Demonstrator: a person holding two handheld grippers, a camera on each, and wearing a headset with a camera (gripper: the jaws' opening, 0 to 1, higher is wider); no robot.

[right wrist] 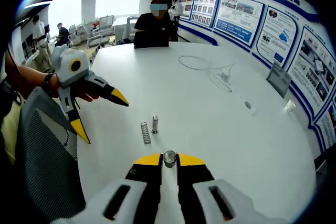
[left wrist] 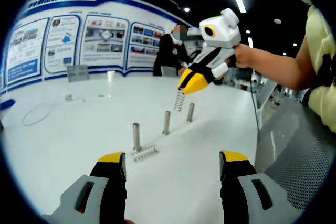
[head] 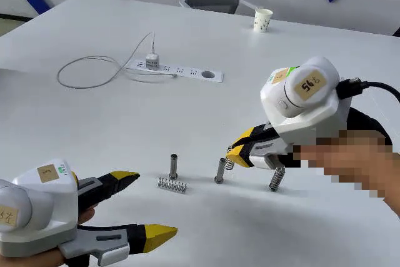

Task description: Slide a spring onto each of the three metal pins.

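White table (head: 94, 123) carries three upright pins (head: 173, 166), one loose spring (head: 172, 184), power strip (head: 181, 71), paper cup (head: 263, 20)

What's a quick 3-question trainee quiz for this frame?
1. True or false: the left claw is open and holds nothing.
2. Where is the loose spring? A) lying on the table beside the leftmost pin of the head view; B) inside the paper cup; C) on the power strip.
3. Fill in: the right claw is shut on a ___.

Key: 1 true; 2 A; 3 spring.
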